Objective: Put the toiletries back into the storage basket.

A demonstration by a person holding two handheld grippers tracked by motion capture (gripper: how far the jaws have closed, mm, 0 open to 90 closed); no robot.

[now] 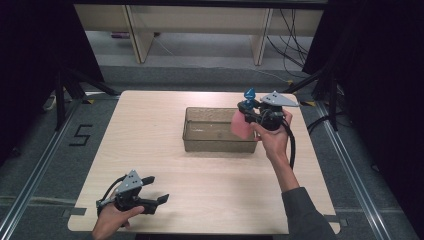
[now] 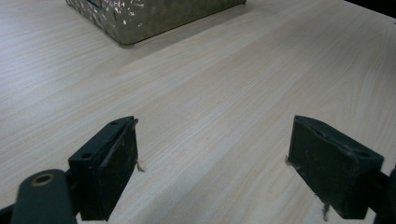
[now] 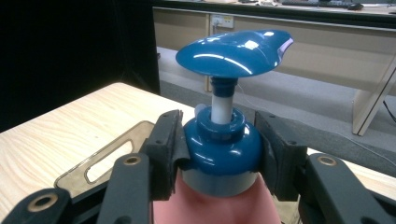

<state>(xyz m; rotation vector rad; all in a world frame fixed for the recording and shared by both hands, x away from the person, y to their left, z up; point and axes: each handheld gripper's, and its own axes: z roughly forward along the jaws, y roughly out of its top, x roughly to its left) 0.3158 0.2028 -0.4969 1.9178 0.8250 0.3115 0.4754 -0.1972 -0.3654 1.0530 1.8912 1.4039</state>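
Note:
A pink pump bottle [image 1: 240, 125] with a blue pump head [image 1: 249, 94] hangs over the right end of a clear brownish bin [image 1: 200, 145]. My right gripper [image 1: 248, 114] is shut on the bottle's blue collar [image 3: 221, 148], the jaws pressing it from both sides, and the blue pump head [image 3: 236, 50] stands upright above them. The bottle's pink body [image 3: 210, 205] drops below the jaws. My left gripper [image 1: 155, 191] rests near the table's front left corner, open, with bare wood between its pads [image 2: 116, 163].
The wooden table [image 1: 150, 130] holds the bin near its middle right. A corner of the bin [image 2: 140, 18] lies beyond the left gripper. Dark tripod legs [image 1: 75, 85] stand off the table's left, and cables [image 1: 295, 35] trail on the floor behind.

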